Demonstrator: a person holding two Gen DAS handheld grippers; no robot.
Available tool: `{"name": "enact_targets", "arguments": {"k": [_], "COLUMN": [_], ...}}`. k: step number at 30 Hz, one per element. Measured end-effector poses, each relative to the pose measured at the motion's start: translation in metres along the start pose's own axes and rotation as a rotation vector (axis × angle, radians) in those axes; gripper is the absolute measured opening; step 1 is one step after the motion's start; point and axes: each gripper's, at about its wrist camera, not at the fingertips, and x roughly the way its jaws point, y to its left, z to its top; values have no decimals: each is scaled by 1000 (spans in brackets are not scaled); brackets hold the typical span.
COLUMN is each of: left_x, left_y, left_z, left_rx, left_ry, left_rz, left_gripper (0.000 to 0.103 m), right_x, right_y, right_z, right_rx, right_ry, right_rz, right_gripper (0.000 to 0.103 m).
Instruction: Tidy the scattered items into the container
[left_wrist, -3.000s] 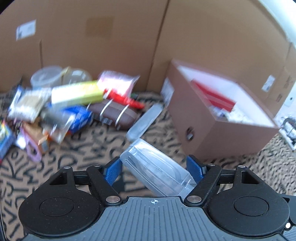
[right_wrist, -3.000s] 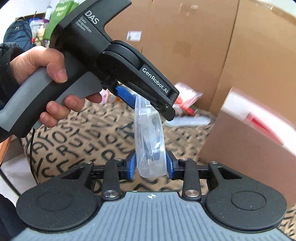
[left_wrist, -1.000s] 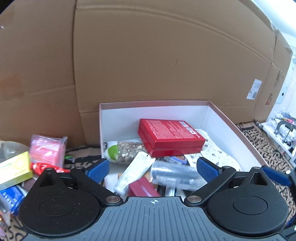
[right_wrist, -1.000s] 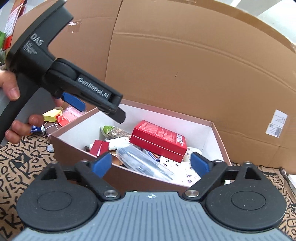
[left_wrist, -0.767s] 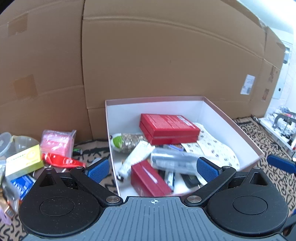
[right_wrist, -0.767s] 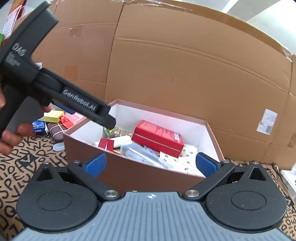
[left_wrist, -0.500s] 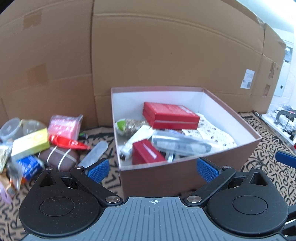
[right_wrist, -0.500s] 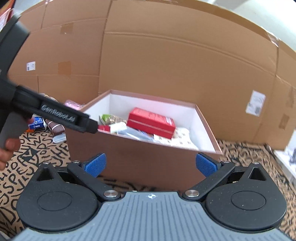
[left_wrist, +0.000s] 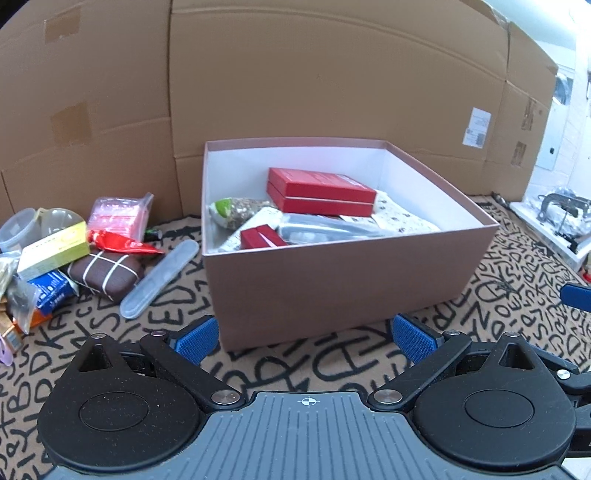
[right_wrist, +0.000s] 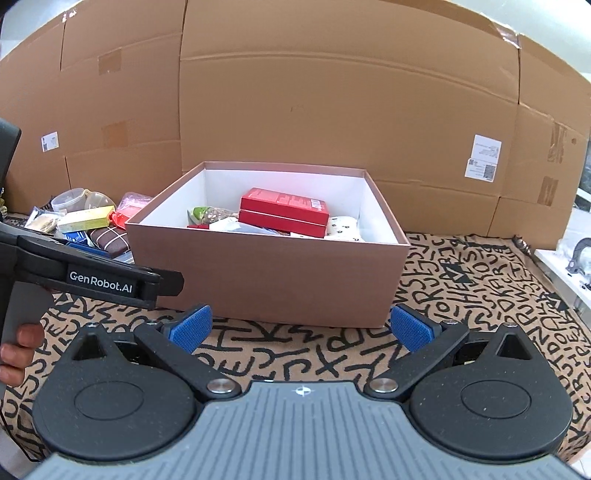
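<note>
A: Left gripper (left_wrist: 306, 341) and right gripper (right_wrist: 301, 326): jaws spread wide, both empty, low before the box (left_wrist: 343, 291).
B: Between picks. Scattered items (left_wrist: 107, 271) lie left of box; next grab probably the clear case (left_wrist: 159, 280).

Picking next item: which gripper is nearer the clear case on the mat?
Left. The left gripper sits just right of the clear case; the right gripper faces the box, farther right.
</note>
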Motion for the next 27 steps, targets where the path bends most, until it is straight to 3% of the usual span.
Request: {"name": "enact_targets", "arguments": {"k": [27], "left_x": [11], "left_y": [-7], "left_z": [5], "left_rx": [7], "left_ry": [12], "left_rz": [5], "left_gripper": [103], "right_x": [10], "right_y": [6], "right_z": [0], "right_rx": [-52], "right_ry": [10], "right_rz": [-16], "right_gripper": [102]}}
